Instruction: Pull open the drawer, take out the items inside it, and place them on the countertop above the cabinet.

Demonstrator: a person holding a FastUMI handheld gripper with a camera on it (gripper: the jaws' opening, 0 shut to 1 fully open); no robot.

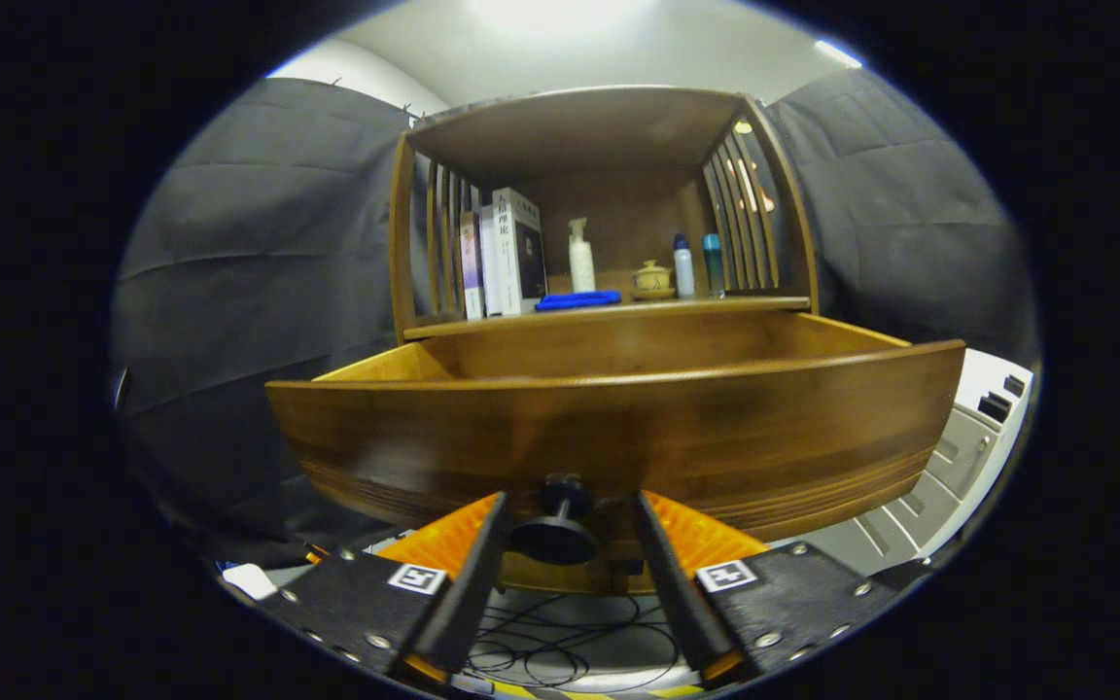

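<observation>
1. We took the drawer [618,428] as our landmark: it stood pulled out of the wooden cabinet [599,126], with its front panel facing us and its long axis running side to side across the view.
2. The drawer's direction of travel ran straight toward the gripper [565,510], away from the cabinet body behind it.
3. A dark round knob [555,530] stuck out from the middle of the drawer front, low on the panel, pointing at us.
4. The gripper's fingers stood apart, one on each side of the knob; we saw a gap between each finger and the knob, so they were not clamped on it.
5. We saw the inner side walls and back wall of the drawer, but its front panel hid the floor, so we could not tell what lay inside.
6. Above and behind the drawer, the countertop [716,304] formed the floor of an open shelf with slatted sides.
7. On the countertop, above the drawer's left part, several books [507,253] stood upright.
8. Next to the books lay a flat blue item [577,300], with a white pump bottle [580,255] upright behind it.
9. Further right sat a small lidded cup [652,280], then two small upright bottles [696,264].
10. Below the drawer, cables [560,642] lay on the floor.
</observation>
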